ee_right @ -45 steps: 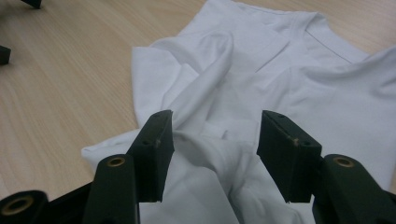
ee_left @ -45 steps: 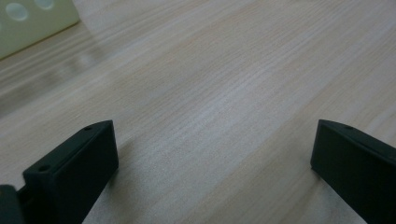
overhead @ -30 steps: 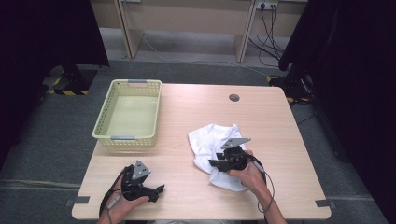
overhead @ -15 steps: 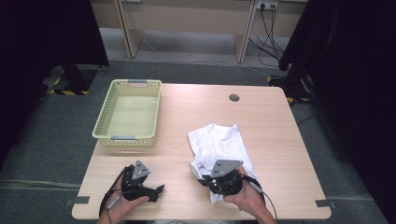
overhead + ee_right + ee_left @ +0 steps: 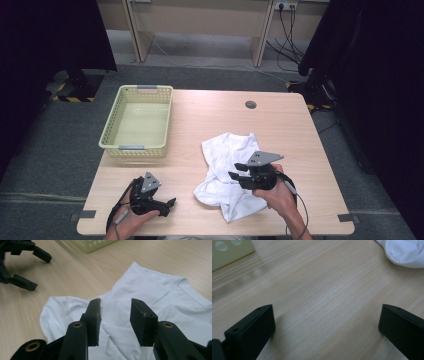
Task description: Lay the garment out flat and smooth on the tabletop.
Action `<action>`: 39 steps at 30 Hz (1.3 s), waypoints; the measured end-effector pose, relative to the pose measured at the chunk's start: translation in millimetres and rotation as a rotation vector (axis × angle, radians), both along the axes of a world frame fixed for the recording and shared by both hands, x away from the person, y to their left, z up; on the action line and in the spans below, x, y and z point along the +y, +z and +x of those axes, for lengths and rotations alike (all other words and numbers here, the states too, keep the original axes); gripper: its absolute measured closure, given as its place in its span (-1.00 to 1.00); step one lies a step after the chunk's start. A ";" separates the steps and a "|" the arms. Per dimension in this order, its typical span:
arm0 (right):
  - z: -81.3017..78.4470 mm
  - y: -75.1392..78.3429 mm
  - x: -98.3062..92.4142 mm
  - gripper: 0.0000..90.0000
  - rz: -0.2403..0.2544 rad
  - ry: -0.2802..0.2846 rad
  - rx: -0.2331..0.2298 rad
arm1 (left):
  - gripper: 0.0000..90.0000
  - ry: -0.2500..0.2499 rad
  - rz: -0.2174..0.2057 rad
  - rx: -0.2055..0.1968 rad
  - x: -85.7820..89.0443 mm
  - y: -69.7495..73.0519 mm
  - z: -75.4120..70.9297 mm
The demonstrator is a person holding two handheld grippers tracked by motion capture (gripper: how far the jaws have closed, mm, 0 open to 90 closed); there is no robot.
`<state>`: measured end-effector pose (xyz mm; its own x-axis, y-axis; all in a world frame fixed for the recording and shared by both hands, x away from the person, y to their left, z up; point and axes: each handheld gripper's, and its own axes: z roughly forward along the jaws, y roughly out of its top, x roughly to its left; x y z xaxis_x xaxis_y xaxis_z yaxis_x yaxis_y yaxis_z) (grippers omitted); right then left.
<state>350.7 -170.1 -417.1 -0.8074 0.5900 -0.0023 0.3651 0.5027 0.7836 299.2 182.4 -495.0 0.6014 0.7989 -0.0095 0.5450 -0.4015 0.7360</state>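
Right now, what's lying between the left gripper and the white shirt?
Nothing: bare wooden table separates the left gripper from the white shirt, clearest in the high view.

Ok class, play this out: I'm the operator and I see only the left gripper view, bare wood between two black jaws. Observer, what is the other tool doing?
Observer: The right tool hovers over a crumpled white shirt; its jaws have just been opening, with nothing between them.
Operator: Is anything in the basket?
Observer: No, the yellow basket on the table's far left is empty.
Operator: Where is my own tool?
Observer: The left tool sits near the table's front edge, apart from the shirt.
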 end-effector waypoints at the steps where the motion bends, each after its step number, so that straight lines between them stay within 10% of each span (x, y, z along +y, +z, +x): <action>1: 2.1 -1.2 -1.0 0.34 -0.005 -0.010 0.003 | -1.00 0.001 -0.001 0.001 -0.1 0.0 -0.1; 22: 25.0 -49.4 35.4 0.08 -0.110 0.001 0.114 | -1.00 0.000 0.000 0.000 0.0 0.0 0.0; 29: 29.3 -49.8 24.8 0.87 -0.127 0.023 0.059 | -1.00 0.000 0.000 0.001 0.1 0.0 -0.2; 39: 39.7 -30.9 -20.4 0.99 -0.053 -0.085 0.005 | -1.00 0.000 -0.001 0.001 0.2 0.0 -0.3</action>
<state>390.4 -190.5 -448.1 -0.7546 0.6554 -0.0315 0.4120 0.5106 0.7547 298.8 182.6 -495.0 0.6015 0.7988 -0.0106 0.5455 -0.4010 0.7360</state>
